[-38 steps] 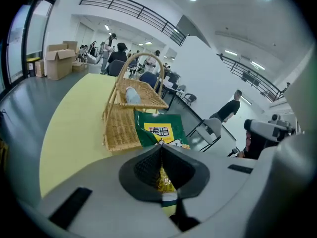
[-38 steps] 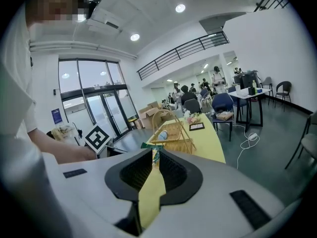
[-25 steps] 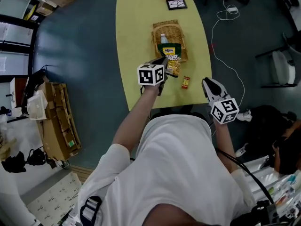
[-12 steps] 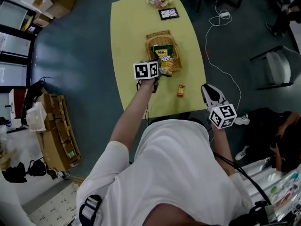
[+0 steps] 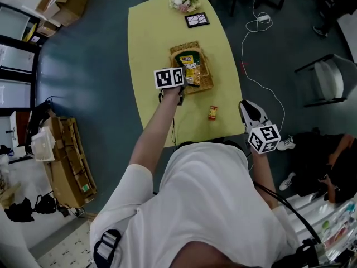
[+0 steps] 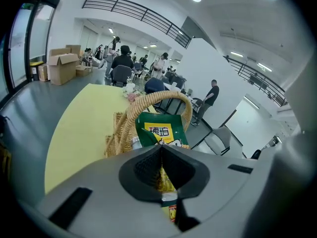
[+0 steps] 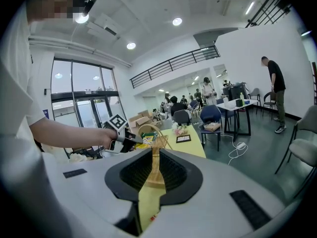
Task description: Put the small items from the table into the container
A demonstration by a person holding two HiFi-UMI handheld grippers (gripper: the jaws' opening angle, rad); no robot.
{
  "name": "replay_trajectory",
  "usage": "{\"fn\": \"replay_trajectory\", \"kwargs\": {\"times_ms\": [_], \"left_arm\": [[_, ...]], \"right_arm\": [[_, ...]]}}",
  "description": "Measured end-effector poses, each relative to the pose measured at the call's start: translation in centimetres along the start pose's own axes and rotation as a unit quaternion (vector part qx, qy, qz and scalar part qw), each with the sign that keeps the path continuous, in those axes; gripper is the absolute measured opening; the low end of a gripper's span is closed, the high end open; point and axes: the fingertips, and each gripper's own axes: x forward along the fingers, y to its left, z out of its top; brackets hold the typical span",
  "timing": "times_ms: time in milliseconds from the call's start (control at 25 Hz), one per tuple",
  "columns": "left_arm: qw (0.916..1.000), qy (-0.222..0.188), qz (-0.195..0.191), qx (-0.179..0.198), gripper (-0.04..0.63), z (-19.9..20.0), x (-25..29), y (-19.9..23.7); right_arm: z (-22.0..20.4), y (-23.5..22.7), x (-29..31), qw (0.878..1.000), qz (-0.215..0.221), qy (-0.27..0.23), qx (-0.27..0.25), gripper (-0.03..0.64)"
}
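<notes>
**Wicker basket with a snack bag held at its mouth**

Left gripper point(image 6: 161, 155): jaws clenched tight on the bottom seam of a green and yellow snack bag point(image 6: 161, 130). The bag stands up from the grip, printed face toward the camera. Seen from the head view, it lies across the opening of the basket point(image 5: 204, 85), with the gripper at the basket's near left corner. Whether the bag rests on the contents or hangs just above them cannot be told.

Inside the basket, to the left of the bag, a pale bottle top point(image 6: 132, 142) shows, mostly hidden. The looped handle point(image 6: 148, 99) arches over the bag.

Right gripper point(image 7: 153, 162): jaws slightly parted and grasping nothing, only the table and the far basket showing through the gap. It is held off the table's near right corner, well apart from the basket.

Yellow table point(image 5: 148, 49): one small red and yellow packet point(image 5: 212, 113) lies loose on it, near the basket's near right corner and outside it. At the far end are a small framed picture point(image 5: 197, 19) and a bunch of flowers point(image 5: 183, 0).
</notes>
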Motion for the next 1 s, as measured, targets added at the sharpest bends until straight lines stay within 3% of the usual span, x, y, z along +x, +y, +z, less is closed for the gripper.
{"fn": "replay_trajectory", "kwargs": {"times_ms": [440, 720, 1000], "left_arm": [[0.9988, -0.043, 0.011, -0.021, 0.009, 2.0, 2.0, 1.2], [0.9966, -0.075, -0.004, -0.034, 0.014, 2.4, 1.7, 0.5], [0.9903, -0.107, -0.013, -0.088, 0.026, 2.7, 0.8, 1.0]], "right_arm": [[0.1, -0.5, 0.3, 1.0, -0.01, 0.009, 0.0, 0.051], [0.3, -0.6, 0.5, 1.0, -0.009, 0.013, -0.004, 0.051], [-0.2, 0.3, 1.2, 1.0, 0.006, 0.023, -0.009, 0.051]]}}
